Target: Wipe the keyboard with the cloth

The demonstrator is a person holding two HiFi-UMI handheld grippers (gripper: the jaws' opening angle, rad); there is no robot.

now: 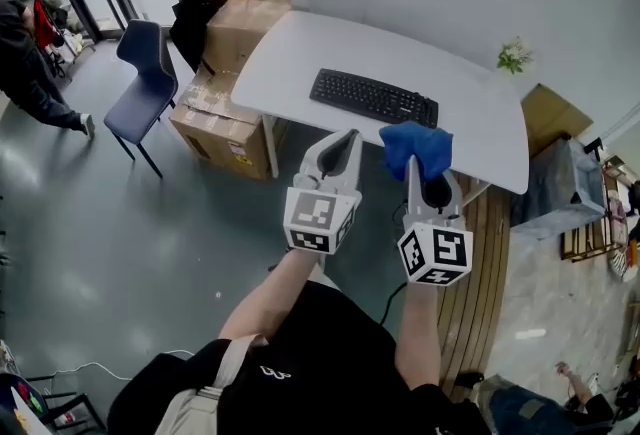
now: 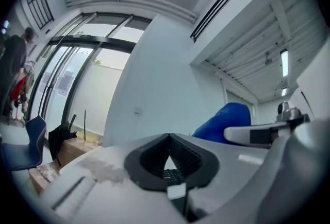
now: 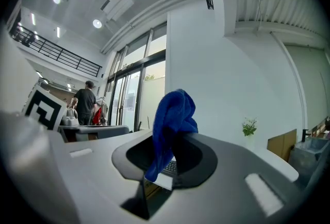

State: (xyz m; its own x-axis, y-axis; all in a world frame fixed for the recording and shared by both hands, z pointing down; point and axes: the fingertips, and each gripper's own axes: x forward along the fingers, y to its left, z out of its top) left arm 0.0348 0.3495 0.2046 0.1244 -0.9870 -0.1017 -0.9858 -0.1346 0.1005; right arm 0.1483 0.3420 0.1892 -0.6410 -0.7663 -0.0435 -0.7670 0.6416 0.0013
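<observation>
The right gripper [image 3: 172,141] is clenched on the blue cloth [image 3: 174,115], which stands bunched above the jaw tips and hangs a tail down through the gap behind them. The left gripper [image 2: 169,136], just beside it, has its jaws together at the tips and carries nothing. Both grippers are held in the air short of the white table [image 1: 470,113]. The keyboard [image 1: 373,97] lies on the table ahead of both grippers, apart from the cloth. Only the head view shows the whole keyboard; each gripper view shows a small strip of keys through its own jaw gap. The left gripper view shows the cloth to its right. The right gripper view alone shows a small plant [image 3: 249,127] ahead to the right and a standing person [image 3: 85,103] far off to the left, by the glass doors.
</observation>
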